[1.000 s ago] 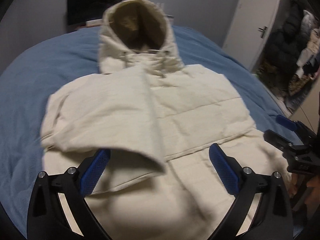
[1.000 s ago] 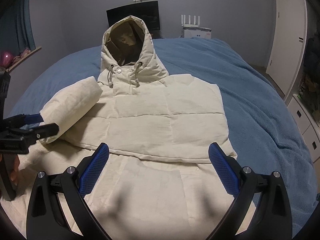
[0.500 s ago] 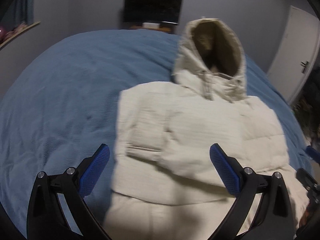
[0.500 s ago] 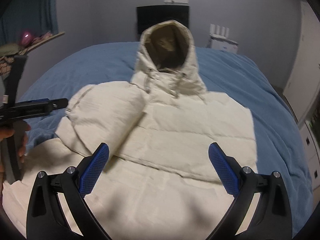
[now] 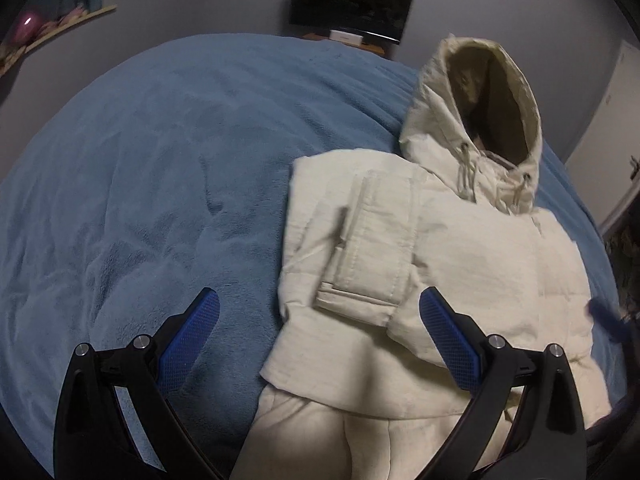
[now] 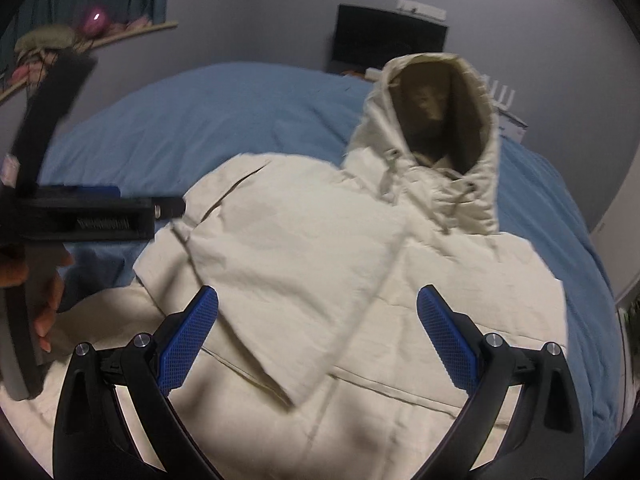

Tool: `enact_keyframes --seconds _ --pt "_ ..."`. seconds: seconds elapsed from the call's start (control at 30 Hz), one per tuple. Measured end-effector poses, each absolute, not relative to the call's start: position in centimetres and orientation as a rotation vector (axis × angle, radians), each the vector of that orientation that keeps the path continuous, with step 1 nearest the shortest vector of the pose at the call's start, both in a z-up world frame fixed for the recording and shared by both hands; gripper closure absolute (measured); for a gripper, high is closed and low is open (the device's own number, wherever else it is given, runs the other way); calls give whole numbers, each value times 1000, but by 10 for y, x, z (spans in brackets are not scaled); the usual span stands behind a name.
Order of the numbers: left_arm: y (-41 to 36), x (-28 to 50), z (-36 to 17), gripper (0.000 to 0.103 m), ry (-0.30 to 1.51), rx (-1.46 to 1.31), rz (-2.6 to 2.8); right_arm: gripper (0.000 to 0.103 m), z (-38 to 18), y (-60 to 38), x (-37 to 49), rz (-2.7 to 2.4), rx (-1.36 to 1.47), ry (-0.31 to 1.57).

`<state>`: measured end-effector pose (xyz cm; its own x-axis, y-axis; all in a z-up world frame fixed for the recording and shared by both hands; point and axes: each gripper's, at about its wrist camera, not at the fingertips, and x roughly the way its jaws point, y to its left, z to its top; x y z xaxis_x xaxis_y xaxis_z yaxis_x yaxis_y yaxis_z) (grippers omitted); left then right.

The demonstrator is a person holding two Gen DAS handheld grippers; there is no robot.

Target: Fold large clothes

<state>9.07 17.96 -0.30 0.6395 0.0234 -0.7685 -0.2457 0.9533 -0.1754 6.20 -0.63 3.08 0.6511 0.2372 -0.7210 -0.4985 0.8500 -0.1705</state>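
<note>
A cream hooded jacket (image 5: 460,248) lay front-up on a blue bed (image 5: 140,168), ahead of both grippers, its hood (image 6: 436,120) standing open at the far end. One sleeve (image 5: 368,248) was folded across the chest, its cuff just beyond the left gripper (image 5: 318,344), whose fingers (image 5: 188,340) stood wide apart and held nothing. The right gripper (image 6: 318,340) hovered over the lower body, equally wide open and empty, the hem region lying between and beneath its fingers. The padded fabric looked soft, bulky and light, likely to spring back from a crease and sag when lifted; the hem corners or the side seams appeared the surest places to pinch. A dark screen (image 5: 352,4) hung on the wall beyond the bed.
</note>
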Motion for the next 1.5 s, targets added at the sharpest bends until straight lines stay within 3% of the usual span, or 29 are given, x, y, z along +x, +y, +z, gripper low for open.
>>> enact_keyframes --seconds 0.1,0.43,0.7,0.77,0.8,0.83,0.93,1.23,1.5 --pt "193 89 -5 7 857 -344 171 9 13 12 63 456 -420 774" --pt "209 89 -16 7 875 -430 200 31 -14 47 69 439 -593 756" --pt "218 88 -21 7 883 -466 230 32 -19 69 49 502 -688 723" --pt "218 88 -23 7 888 -468 233 43 -28 69 56 480 -702 756" --pt "218 88 -23 7 889 -469 232 64 -30 68 58 460 -710 757" --pt "218 87 -24 7 888 -469 230 77 -29 65 60 442 -705 742" --pt "216 85 -22 7 871 -465 218 90 -16 54 59 429 -638 708" --pt "207 80 -5 7 772 -423 188 96 27 -14 67 344 -396 665" --pt "191 87 -6 7 795 -349 144 96 51 -88 77 247 -226 676"
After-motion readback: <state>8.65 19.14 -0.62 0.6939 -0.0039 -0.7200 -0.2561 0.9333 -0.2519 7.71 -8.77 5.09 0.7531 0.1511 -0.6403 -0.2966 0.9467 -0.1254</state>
